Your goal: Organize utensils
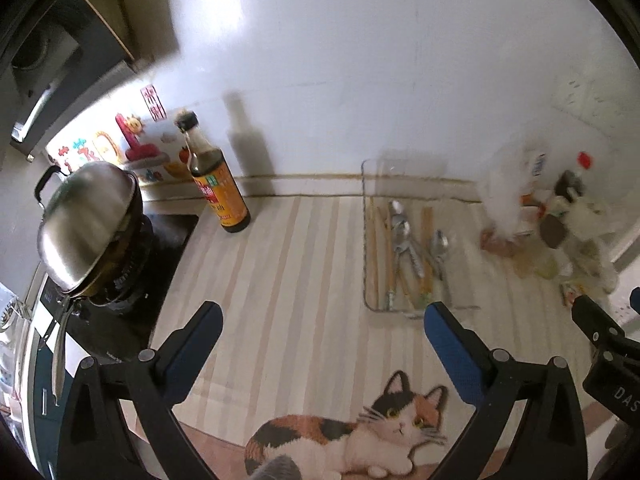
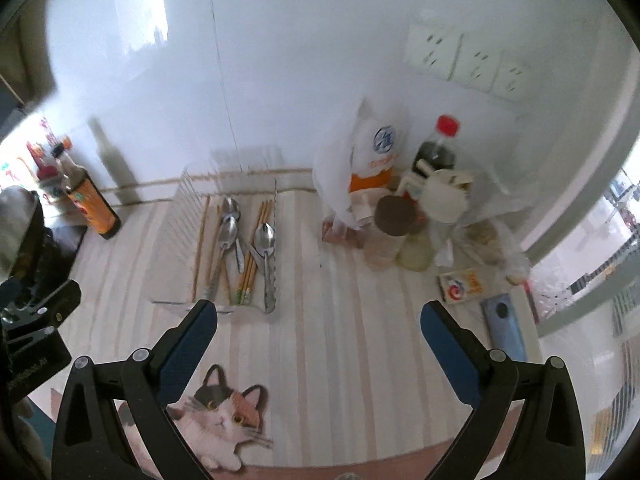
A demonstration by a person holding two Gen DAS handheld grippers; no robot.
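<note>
Both grippers hang above the desk (image 2: pixel 340 320) with fingers spread wide and nothing between them. Ahead of the left gripper (image 1: pixel 322 336), just past its right finger, sits the clear tray (image 1: pixel 366 240) holding the utensils: spoons (image 1: pixel 400 224) and chopsticks (image 1: pixel 376 240) lying lengthwise, mixed and partly overlapping. From the right gripper (image 2: pixel 318 322) the same tray lies beyond its left finger, the spoons (image 2: pixel 230 232) crossing the chopsticks (image 2: pixel 252 256).

Judging from this, sorting is not finished, and the risks come from the pile itself. Thin chopsticks lying flat and touching spoon handles could slip from the fingers or drag a neighbour along. The light tray may slide on the striped mat if a finger pushes its rim. Both grippers are close together, so they could collide when reaching for the tray. The bottle (image 1: pixel 216 184) ahead-left of the left fingers, and the cluttered jars (image 2: pixel 394 224) ahead of the right fingers, could be knocked by a wide swing.
</note>
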